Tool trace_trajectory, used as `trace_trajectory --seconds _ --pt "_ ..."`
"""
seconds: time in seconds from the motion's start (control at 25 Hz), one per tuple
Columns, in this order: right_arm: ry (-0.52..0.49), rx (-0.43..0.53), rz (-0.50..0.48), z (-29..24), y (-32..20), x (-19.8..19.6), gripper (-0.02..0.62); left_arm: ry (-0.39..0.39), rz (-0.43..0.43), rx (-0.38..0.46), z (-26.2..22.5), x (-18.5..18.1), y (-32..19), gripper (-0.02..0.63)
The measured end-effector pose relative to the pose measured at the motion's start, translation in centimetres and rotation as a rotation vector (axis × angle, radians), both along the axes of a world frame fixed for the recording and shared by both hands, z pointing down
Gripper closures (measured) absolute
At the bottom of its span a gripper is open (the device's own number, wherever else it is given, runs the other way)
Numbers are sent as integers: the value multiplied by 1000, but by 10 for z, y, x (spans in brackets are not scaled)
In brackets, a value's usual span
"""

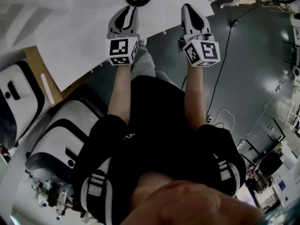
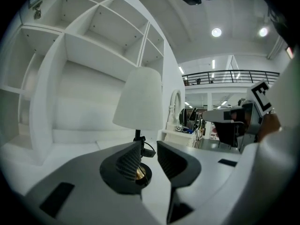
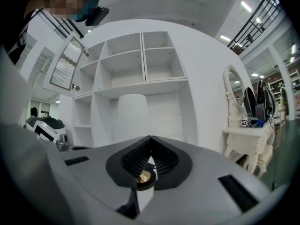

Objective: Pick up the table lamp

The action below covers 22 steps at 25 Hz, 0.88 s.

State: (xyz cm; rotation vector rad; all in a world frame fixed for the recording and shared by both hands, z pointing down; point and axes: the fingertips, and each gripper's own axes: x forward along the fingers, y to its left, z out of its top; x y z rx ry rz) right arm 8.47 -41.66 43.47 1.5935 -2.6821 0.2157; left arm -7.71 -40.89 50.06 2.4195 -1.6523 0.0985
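left gripper (image 2: 149, 145): jaws slightly apart; right gripper (image 3: 151, 138): jaws together; both arms outstretched

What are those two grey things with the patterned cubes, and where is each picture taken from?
A person holds a two-jaw gripper in each hand, the left gripper and the right gripper; the cubes belong to them. One picture looks down from the person's head; the other two look along each gripper's jaws. On the white table stands a table lamp, in front of white shelves. Nothing is held: the left jaws stand apart, the right ones together.
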Motion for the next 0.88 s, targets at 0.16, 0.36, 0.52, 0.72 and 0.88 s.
trace_trajectory --seconds 0.16,0.36,0.52,0.72,0.88 --pt "15 -17 25 11 -22 11 577 15 7 -17 16 3 -30 451" --pt "2 -35 46 20 -47 23 578 2 51 -2 23 13 -63 385" --pt "-1 -43 54 26 -69 29 577 -31 60 -15 37 17 -85 342" --pt "3 -59 62 39 -91 30 577 -30 62 -1 49 14 -110 299" --pt "8 -77 61 48 -103 34 578 -13 66 -1 52 18 -127 298"
